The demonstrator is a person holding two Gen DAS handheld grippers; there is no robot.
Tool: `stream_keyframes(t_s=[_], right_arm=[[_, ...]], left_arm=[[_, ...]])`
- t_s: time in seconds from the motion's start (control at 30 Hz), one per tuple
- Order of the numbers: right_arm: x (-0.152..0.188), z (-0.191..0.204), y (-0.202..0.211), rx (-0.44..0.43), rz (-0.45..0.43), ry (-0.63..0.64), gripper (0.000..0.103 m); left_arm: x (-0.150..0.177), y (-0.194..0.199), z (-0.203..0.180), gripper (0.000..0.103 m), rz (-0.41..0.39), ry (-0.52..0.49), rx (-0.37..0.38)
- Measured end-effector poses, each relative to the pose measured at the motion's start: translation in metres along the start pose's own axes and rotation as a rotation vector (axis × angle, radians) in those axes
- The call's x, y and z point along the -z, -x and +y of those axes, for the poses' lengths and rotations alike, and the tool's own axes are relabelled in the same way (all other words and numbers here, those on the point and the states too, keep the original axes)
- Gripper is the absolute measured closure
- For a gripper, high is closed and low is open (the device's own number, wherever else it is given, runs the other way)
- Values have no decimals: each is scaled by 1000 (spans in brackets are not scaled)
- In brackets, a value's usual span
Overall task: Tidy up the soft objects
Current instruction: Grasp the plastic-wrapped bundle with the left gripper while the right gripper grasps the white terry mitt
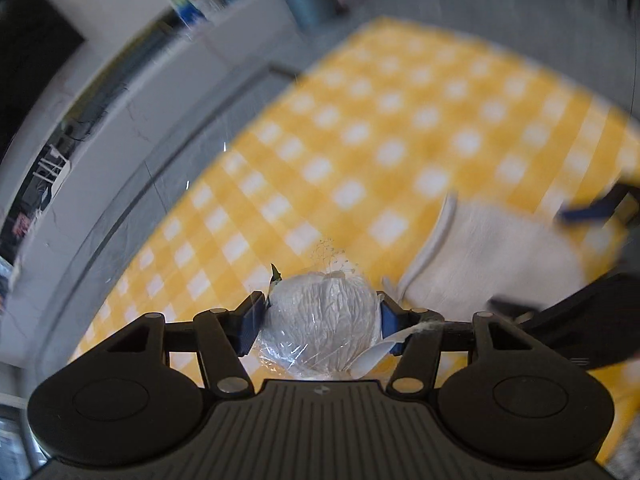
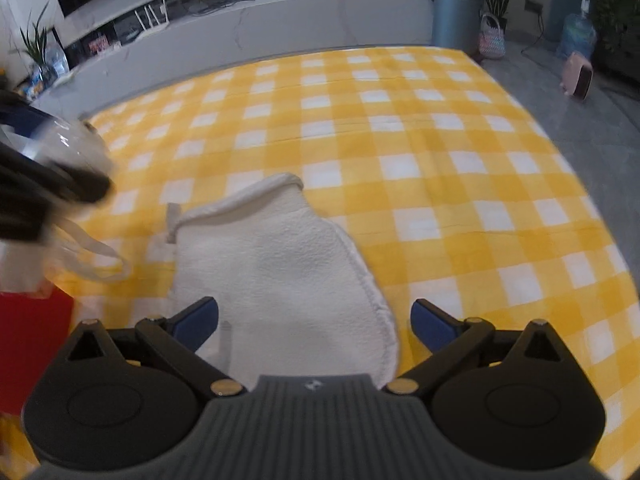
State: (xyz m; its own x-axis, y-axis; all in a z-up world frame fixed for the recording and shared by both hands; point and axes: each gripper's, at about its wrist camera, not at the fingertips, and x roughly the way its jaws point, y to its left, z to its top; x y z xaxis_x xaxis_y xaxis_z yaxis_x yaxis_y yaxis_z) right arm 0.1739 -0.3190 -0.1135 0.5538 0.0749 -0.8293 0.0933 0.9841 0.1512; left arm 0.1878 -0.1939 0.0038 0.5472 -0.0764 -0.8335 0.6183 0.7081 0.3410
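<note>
My left gripper (image 1: pixel 320 322) is shut on a round white bundle wrapped in clear plastic (image 1: pixel 320 304), with a blue pad pressing on each side of it. The bundle hangs above the yellow checked cloth (image 1: pixel 380 120). A white fleecy cloth (image 2: pixel 280 264) lies flat on that checked cloth. My right gripper (image 2: pixel 316 318) stands open just over the fleecy cloth's near end, nothing between its fingers. In the right wrist view the left gripper and its wrapped bundle (image 2: pixel 68 140) show blurred at the far left. A white strap (image 2: pixel 96 256) trails below them.
A red object (image 2: pixel 32 336) sits at the near left edge. Beyond the checked cloth runs a grey ledge (image 2: pixel 280 28) with clutter, a blue-grey bin (image 2: pixel 456 16) and potted plants. Grey floor lies to the right with a pink item (image 2: pixel 578 76).
</note>
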Motion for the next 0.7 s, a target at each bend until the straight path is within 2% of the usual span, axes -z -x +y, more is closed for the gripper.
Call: stream_keyframes(t_s=[0.1,0.2,0.3,0.4,0.5,0.53,0.7], right_arm=[[-3,2,-2,-12,-10,-39,3],[-3,9,-2,18,-44,-20,3],[-4,11,-11,52,-20,-29,3],[-2,18,-16,67,2,13,3],[-1,28,-19,23,20,74,2],[1,32,-20,34,22,99,2],[5,38,-19,34,19,149,2]], left_arm=[[22,44,12,36,-124,90,12],[55,81,14,36,-239,158,-9],[88,103,16,35,-313,245,-27],[115,117,15,35,-366,319,-44],[133,125,22,35,-397,385,-9],[137,127,23,35,-405,399,1],[152,135,31,35,-433,410,4]])
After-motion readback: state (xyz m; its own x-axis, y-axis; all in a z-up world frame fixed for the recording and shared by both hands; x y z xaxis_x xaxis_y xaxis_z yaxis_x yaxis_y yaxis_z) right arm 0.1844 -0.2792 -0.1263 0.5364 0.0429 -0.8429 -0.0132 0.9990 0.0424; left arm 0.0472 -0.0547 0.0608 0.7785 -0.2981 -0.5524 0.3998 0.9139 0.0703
